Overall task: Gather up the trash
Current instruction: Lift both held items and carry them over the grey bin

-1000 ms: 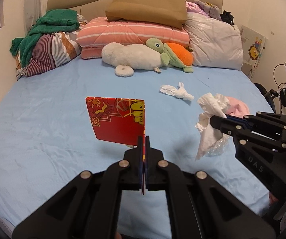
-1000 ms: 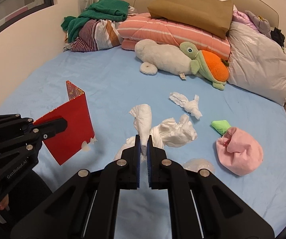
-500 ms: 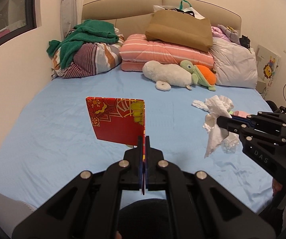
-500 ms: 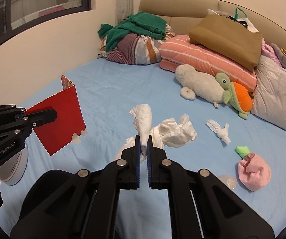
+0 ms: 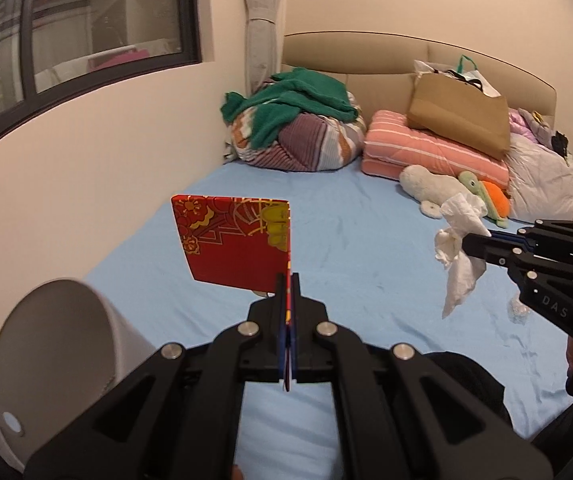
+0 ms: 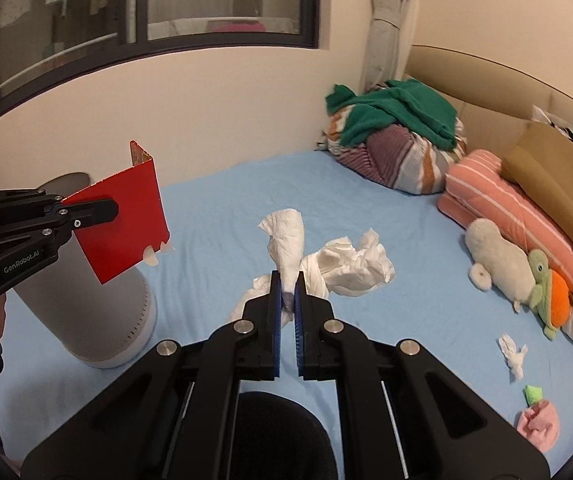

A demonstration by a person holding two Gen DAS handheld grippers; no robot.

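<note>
Two grippers are each clamped on a piece of trash above the blue bed (image 5: 346, 248). The left gripper (image 5: 289, 280) has its jaws pressed together on the lower corner of a red envelope (image 5: 238, 242) printed with gold patterns, which stands upright in the air ahead of the fingertips. The right gripper (image 6: 286, 280) pinches a wad of white tissue (image 6: 286, 240) that sticks up between its blue pads and trails down in crumpled folds on both sides; in the left wrist view the same tissue hangs from the fingertips at the right.

Just beside the bed's near left corner stands a white cylindrical bin (image 6: 114, 320), its open mouth showing in the left wrist view, below and to the left of the envelope.

Still on the sheet, well apart from both grippers, lie a small white tissue scrap (image 6: 512, 354), a green scrap (image 6: 533, 394) and a pink cloth lump (image 6: 538, 426).

At the headboard end are a white plush (image 5: 430, 192), a green and orange turtle toy (image 5: 486, 196), a striped pink pillow (image 5: 426, 148) and a brown paper bag (image 5: 458, 120).
</note>
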